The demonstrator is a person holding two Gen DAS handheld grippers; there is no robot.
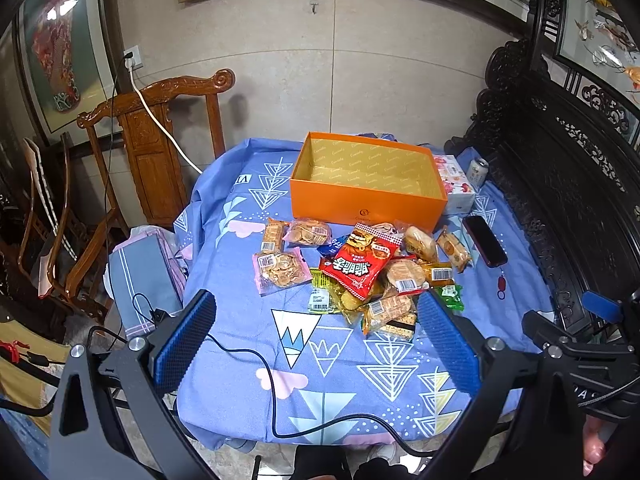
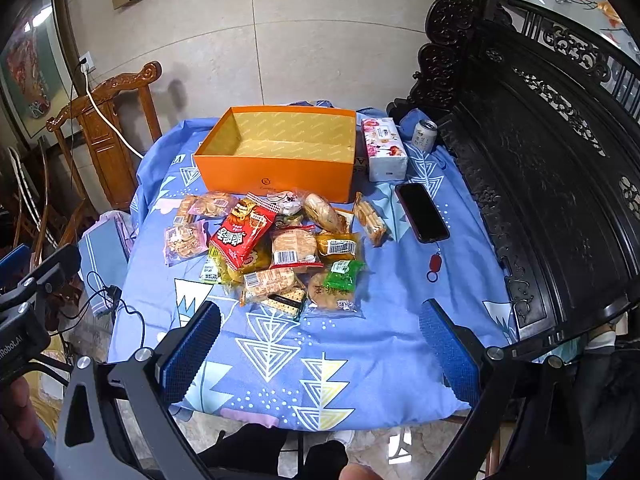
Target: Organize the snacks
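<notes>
An open orange box stands empty at the back of a table under a blue patterned cloth. In front of it lies a pile of wrapped snacks, topped by a red snack bag, with biscuit packs at its left and a green packet at its right. My left gripper is open and empty, held above the near side of the table. My right gripper is open and empty too, short of the pile.
A black phone, a tissue box and a drink can lie right of the box. A dark carved bench borders the right side. A wooden chair stands at the back left. A black cable crosses the near cloth.
</notes>
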